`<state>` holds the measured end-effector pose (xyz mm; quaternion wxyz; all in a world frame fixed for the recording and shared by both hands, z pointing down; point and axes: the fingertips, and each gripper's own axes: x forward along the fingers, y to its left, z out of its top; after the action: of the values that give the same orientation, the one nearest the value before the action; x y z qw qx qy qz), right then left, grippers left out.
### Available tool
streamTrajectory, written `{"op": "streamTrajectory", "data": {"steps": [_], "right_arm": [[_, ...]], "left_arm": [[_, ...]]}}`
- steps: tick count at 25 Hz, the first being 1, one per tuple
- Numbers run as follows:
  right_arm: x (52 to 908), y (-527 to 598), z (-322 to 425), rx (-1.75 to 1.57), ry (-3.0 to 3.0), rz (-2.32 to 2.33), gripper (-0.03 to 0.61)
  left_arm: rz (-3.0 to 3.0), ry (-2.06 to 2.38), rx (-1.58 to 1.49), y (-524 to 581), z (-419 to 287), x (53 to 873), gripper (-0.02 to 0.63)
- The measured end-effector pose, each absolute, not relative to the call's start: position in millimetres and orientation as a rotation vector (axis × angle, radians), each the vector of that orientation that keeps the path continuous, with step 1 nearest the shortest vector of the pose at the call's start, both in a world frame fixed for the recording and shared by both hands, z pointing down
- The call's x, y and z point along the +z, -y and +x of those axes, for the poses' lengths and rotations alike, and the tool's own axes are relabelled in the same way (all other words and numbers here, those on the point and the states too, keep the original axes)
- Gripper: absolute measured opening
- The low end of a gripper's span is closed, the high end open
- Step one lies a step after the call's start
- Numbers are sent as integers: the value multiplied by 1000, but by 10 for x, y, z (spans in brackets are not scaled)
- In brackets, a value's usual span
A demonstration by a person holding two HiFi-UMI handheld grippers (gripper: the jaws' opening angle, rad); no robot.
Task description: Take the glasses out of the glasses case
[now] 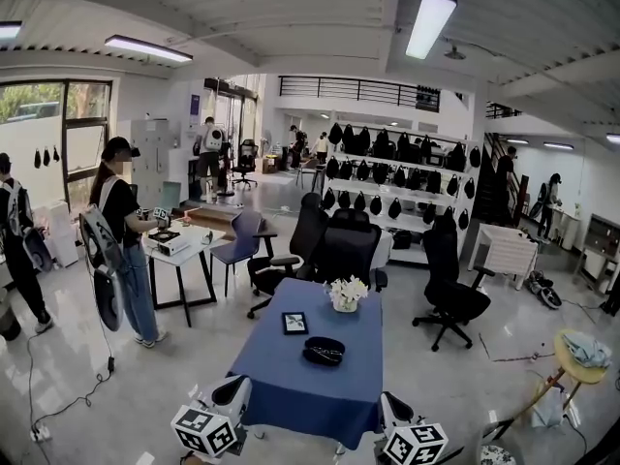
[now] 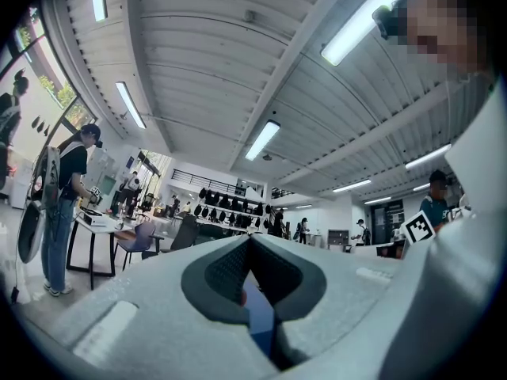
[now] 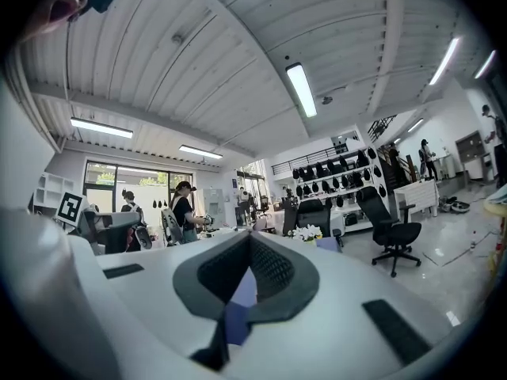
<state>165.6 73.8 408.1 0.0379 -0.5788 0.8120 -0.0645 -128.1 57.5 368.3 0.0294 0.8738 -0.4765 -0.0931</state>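
Blue tablecloth (image 1: pixel 281 376) under black glasses case (image 1: pixel 324 351), office chairs (image 1: pixel 339 245) beyond

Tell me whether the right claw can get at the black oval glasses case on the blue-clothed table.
Probably yes. The black oval glasses case lies in the open on the blue-clothed table, nothing between it and the right claw at the near edge. The claw is shut and must open first.
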Motion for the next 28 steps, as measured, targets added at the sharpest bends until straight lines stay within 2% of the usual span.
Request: {"op": "streamTrajectory", "data": {"steps": [28], "right_arm": [[4026, 895, 1601, -216, -2523, -1799, 2]], "left_arm": [[2606, 1544, -260, 1005, -1468, 3754, 17]]}}
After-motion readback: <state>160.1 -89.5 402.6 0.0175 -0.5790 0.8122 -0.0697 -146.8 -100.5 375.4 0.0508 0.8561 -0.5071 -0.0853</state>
